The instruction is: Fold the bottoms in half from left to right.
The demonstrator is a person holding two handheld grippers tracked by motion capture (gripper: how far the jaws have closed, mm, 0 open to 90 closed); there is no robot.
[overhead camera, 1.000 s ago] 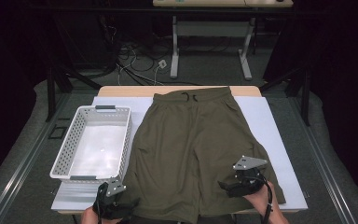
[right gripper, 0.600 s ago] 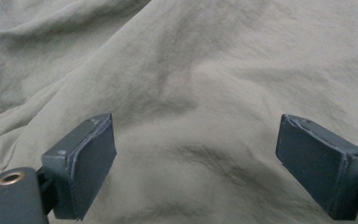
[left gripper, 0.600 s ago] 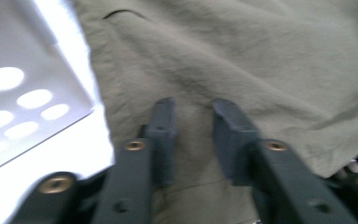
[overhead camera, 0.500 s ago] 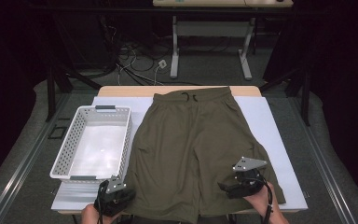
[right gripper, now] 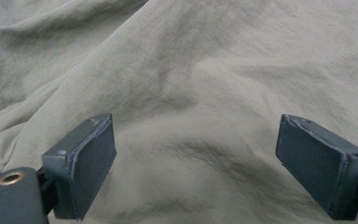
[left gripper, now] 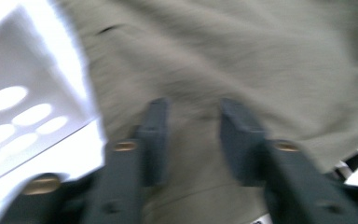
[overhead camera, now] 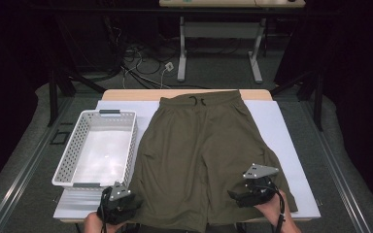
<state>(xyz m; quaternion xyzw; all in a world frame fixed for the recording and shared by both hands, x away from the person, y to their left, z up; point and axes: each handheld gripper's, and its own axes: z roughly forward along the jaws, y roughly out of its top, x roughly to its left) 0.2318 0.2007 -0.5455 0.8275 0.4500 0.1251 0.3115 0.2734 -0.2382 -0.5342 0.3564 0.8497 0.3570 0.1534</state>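
My left gripper (overhead camera: 119, 201), jaws just reopening, stands half-parted; right gripper (overhead camera: 252, 189) gapes wide. Shorts (overhead camera: 204, 155) lie flat, unfolded; basket (overhead camera: 68, 160) unfilled.

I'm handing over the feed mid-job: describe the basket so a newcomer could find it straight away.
Start at the white-topped table in the high view and look at its left side. There, just left of the olive green shorts spread flat, stands the white plastic basket. It is the one rigid, perforated container, rectangular with grey handles at both short ends.
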